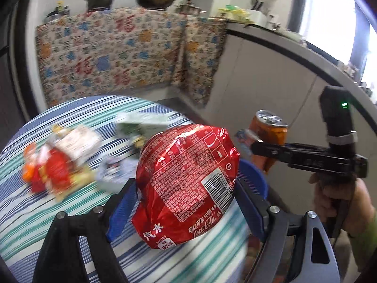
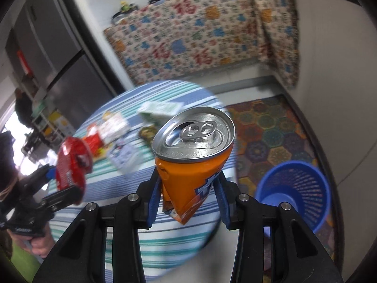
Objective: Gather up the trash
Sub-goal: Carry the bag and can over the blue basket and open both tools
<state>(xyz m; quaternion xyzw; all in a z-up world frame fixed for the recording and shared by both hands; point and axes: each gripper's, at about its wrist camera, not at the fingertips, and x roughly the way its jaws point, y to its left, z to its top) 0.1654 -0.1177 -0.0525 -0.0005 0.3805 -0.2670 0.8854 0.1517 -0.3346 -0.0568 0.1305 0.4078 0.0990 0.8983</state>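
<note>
My left gripper (image 1: pixel 186 186) is shut on a crumpled red Coca-Cola label wrapper (image 1: pixel 186 179) and holds it above the striped table (image 1: pixel 30 224). My right gripper (image 2: pixel 188 191) is shut on a crushed orange soda can (image 2: pixel 188 165), top up, held over the table's right edge. The can also shows in the left wrist view (image 1: pixel 268 129), the red wrapper in the right wrist view (image 2: pixel 70 165). A blue mesh trash bin (image 2: pixel 294 188) stands on the floor to the right of the table; its rim shows behind the wrapper in the left wrist view (image 1: pixel 256 176).
On the table lie a red and white snack packet (image 1: pixel 56 162), a green and white carton (image 1: pixel 139 122) and a pale wrapper (image 1: pixel 110 167). A patterned rug (image 2: pixel 271 129) covers the floor. A cloth-covered counter (image 1: pixel 117 52) stands behind, white cabinets to the right.
</note>
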